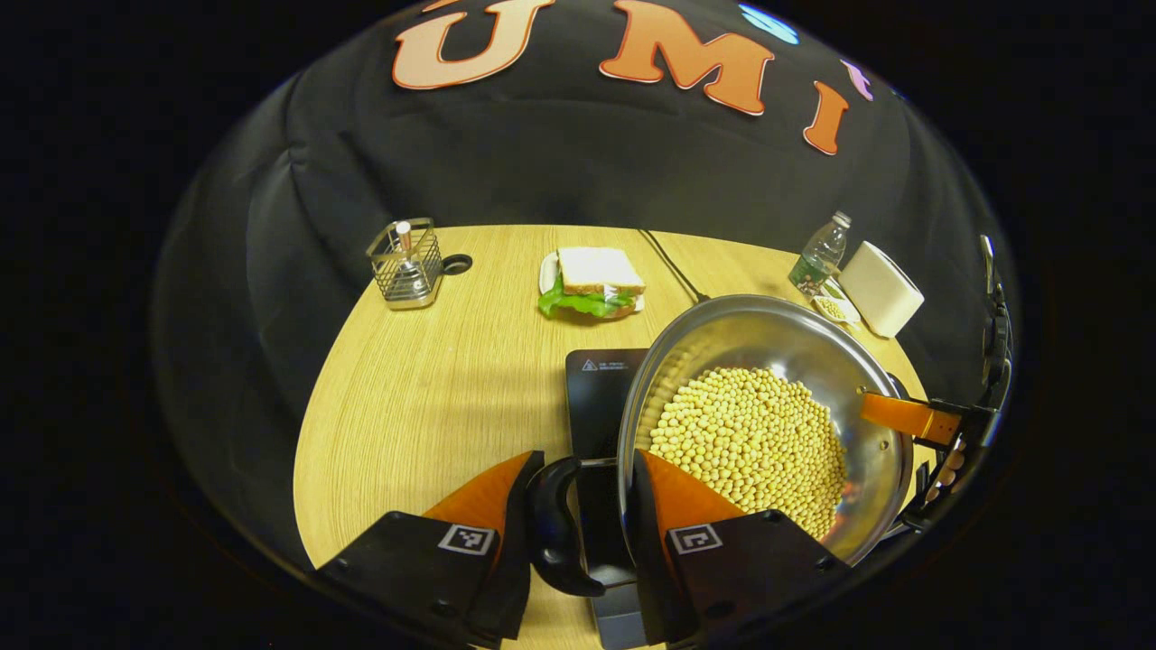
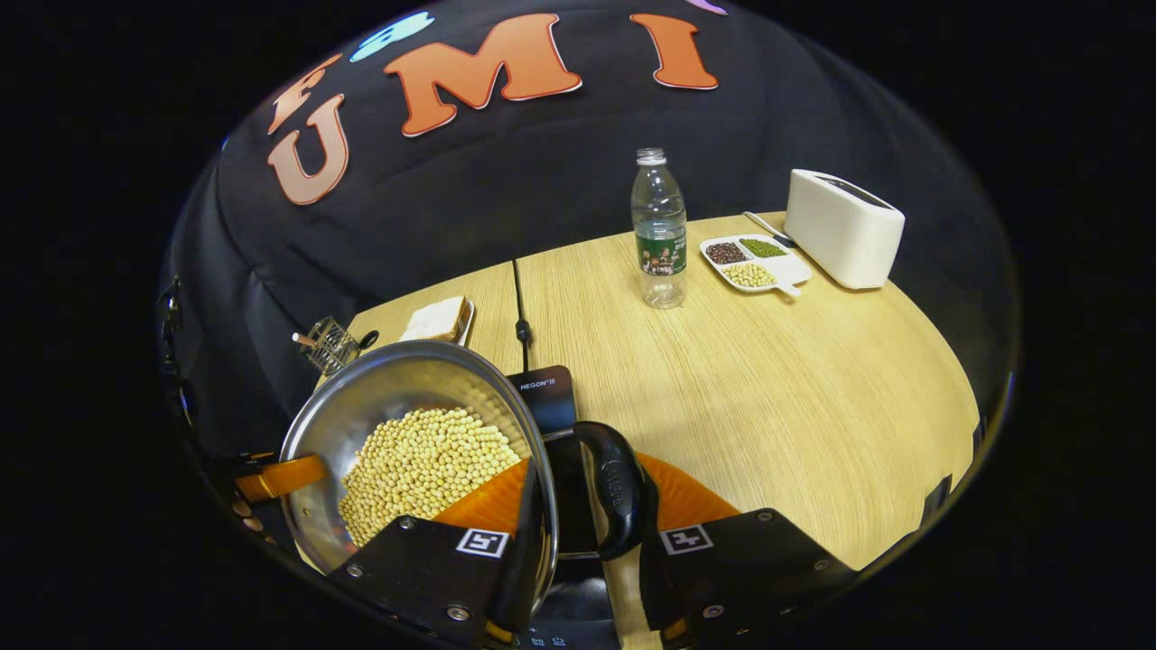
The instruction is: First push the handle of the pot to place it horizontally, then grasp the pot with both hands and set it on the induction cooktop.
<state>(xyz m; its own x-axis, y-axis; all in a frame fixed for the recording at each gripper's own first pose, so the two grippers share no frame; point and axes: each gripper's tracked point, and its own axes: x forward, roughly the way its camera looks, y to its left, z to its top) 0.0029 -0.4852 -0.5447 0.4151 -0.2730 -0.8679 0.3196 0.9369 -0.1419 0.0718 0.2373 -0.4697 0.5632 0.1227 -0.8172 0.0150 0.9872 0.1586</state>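
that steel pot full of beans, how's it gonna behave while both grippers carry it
The pot is probably heavy for its size, given the deep heap of loose beans. Tilted, those beans would likely slide and shift the weight. Its polished steel looks slippery, so the left gripper and right gripper, each straddling a handle, may slip.

Pale wood-grain worktop [image 2: 768, 379] with rounded edge, lit warm from above; soft shadows fall across grain. Black cloth booth wall [image 1: 560, 162] hangs behind, creased and draped, touching worktop's far edge. Thin black cable [image 2: 518, 307] runs from wall across worktop. Round dark grommet hole [image 1: 457, 264] near far edge in left gripper view. Surroundings beyond worktop edge dark.
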